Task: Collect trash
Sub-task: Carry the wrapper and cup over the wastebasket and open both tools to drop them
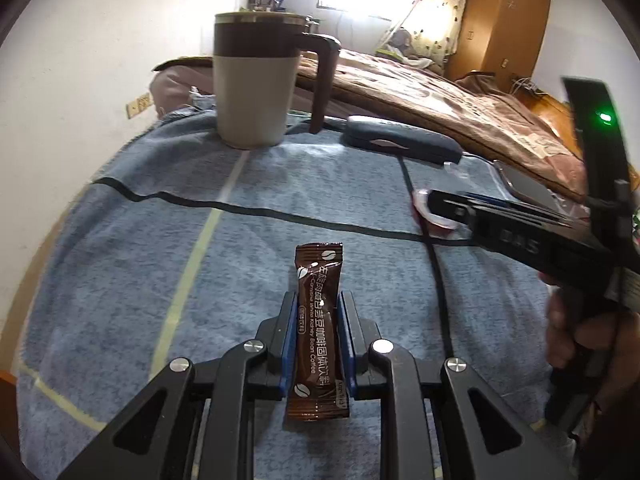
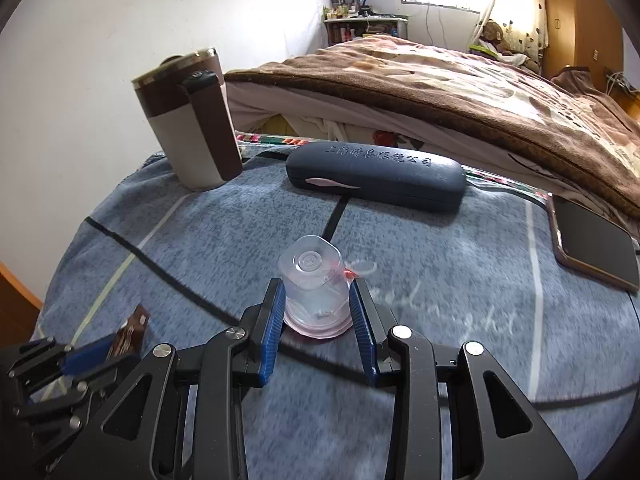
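My left gripper [image 1: 318, 300] is shut on a brown coffee sachet [image 1: 318, 320], held upright between the blue pads above the blue cloth [image 1: 160, 240]. The sachet's end also shows in the right wrist view [image 2: 130, 336], in the left gripper [image 2: 106, 350]. My right gripper [image 2: 318, 292] is shut on a small clear plastic cup [image 2: 314, 284], which lies upside down with a pinkish rim at its base. In the left wrist view the right gripper [image 1: 436, 210] reaches in from the right, with the cup's rim [image 1: 438, 222] just visible.
A brown and cream mug [image 2: 192, 120] [image 1: 256, 80] stands at the back left. A dark blue glasses case [image 2: 376, 176] [image 1: 400, 140] lies behind the cup. A phone [image 2: 592, 240] lies at the right edge. A bed with a brown blanket [image 2: 460, 92] borders the far side.
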